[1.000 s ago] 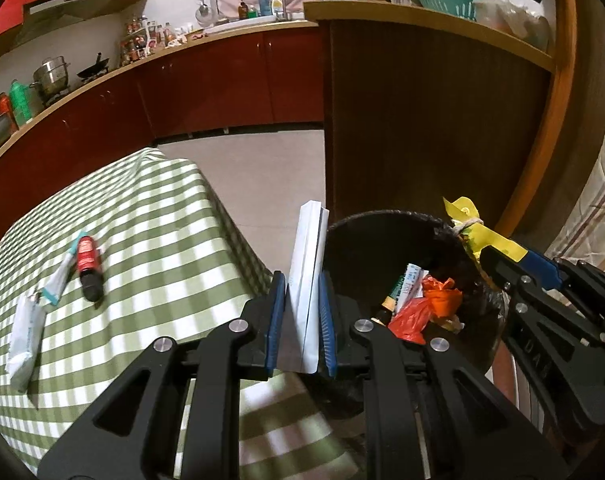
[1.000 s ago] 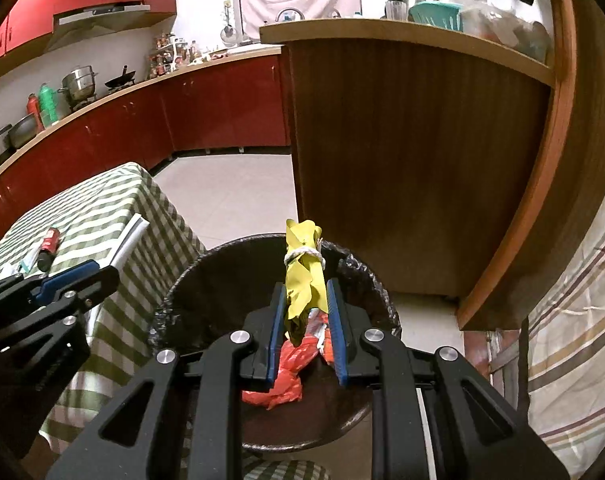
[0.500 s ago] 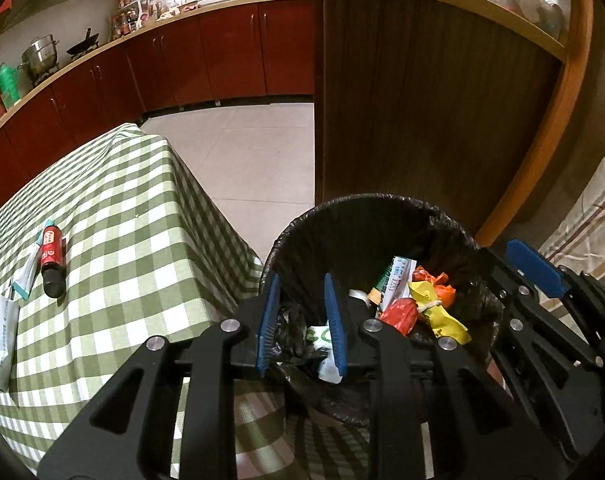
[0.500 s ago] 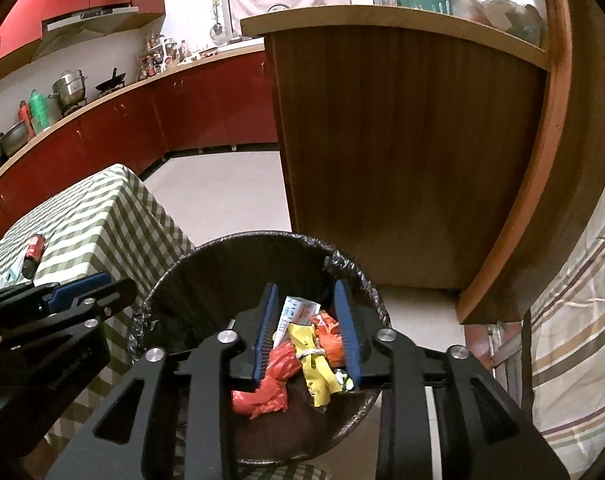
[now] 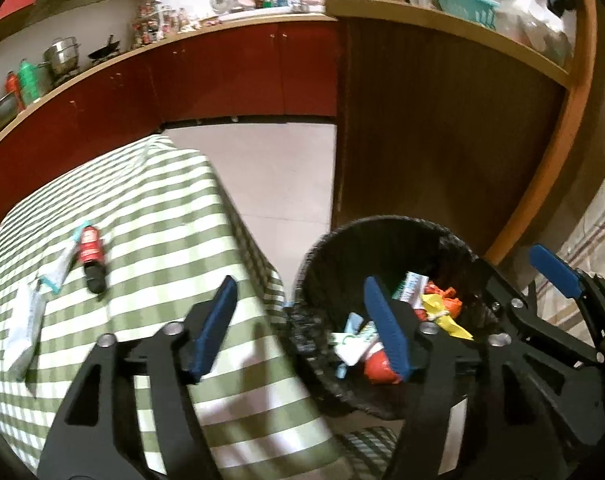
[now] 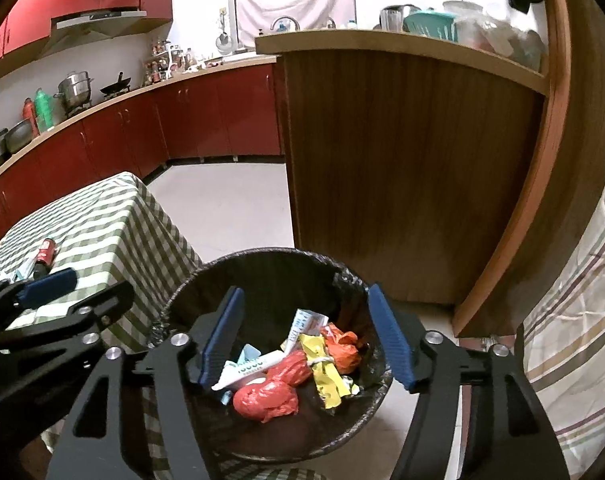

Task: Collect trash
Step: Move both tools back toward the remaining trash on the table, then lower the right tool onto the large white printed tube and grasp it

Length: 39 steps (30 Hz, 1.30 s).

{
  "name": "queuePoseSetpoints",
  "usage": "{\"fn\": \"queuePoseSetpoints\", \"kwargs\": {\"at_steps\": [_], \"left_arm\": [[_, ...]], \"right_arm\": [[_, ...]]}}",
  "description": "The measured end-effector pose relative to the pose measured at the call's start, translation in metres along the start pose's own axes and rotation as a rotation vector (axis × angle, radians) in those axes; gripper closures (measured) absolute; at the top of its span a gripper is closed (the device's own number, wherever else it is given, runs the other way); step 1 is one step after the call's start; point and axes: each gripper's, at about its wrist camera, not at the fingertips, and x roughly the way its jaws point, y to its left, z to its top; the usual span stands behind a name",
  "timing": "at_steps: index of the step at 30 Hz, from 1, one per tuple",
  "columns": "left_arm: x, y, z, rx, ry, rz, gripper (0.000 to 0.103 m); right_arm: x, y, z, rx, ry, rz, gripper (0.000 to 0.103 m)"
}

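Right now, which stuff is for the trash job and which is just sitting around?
For the job:
- black bin
- yellow wrapper and white box inside it
- red bottle, tube and white packet on the table

Just lying about:
- pots
- teal basket

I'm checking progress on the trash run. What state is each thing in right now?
Left gripper: jaws opening, nothing between them.
Right gripper: jaws opening, nothing held, over the bin.
Bin: lined, open-topped, partly filled.
Yellow wrapper: lying in the bin.
White packet: lying in the bin.
Red bottle: lying on the table.
Table: covered with a checked cloth.
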Motion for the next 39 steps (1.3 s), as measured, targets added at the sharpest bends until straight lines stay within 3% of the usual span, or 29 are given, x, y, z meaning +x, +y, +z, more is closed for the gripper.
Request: {"fn": "queuePoseSetpoints", "kwargs": {"at_steps": [7, 16, 30, 39], "left_arm": [[-0.027, 0.051, -0.012, -0.062, -0.051, 0.097, 0.013], [-0.059, 0.139, -0.039, -0.200, -0.040, 0.178, 0.007], [-0.111, 0.271, -0.089, -0.340, -0.048, 0.402, 0.006], [-0.127, 0.326, -0.113, -0.379, -0.039, 0.478, 0.006]], "right_arm": [[-0.009, 0.033, 0.003, -0.036, -0.015, 0.044, 0.028], [-0.020, 0.105, 0.001, -0.131, -0.006, 0.124, 0.024], [-0.036, 0.243, -0.010, -0.266, 0.012, 0.306, 0.023], [-0.039, 0.301, -0.012, -0.320, 0.031, 0.374, 0.023]]}}
